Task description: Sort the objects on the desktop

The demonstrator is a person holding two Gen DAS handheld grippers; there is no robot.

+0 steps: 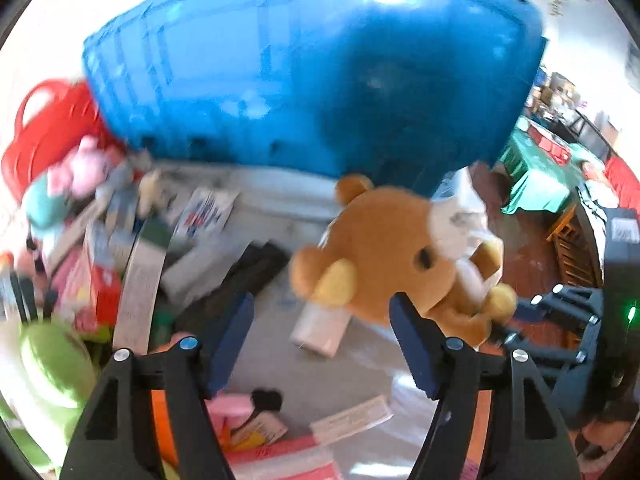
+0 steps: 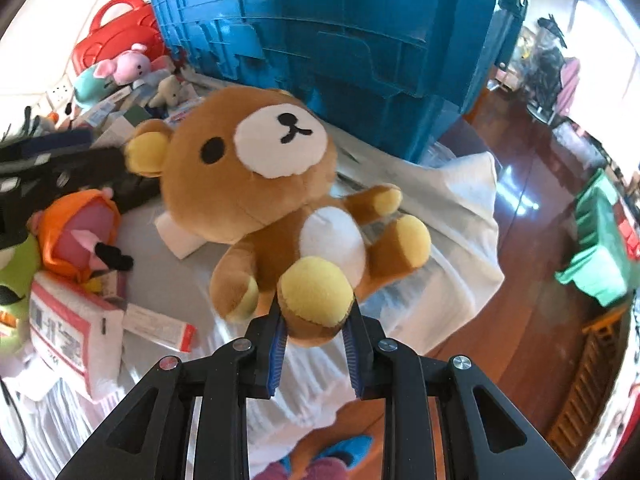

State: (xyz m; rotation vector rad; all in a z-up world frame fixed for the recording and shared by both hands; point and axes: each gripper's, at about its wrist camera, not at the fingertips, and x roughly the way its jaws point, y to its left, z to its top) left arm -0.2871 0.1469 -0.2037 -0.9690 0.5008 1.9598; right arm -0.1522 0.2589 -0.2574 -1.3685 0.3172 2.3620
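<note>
A brown plush bear with a white muzzle and yellow paws hangs above the white-covered table. My right gripper is shut on the bear's yellow foot. In the left wrist view the bear shows from its side, just ahead of my left gripper, which is open and empty, with the right gripper beyond it. A big blue crate stands behind the bear, and it also fills the upper part of the left wrist view.
A clutter pile lies left on the table: a red basket, a pink plush, an orange and pink plush, a green plush, several cartons and a white box. Wooden floor lies to the right.
</note>
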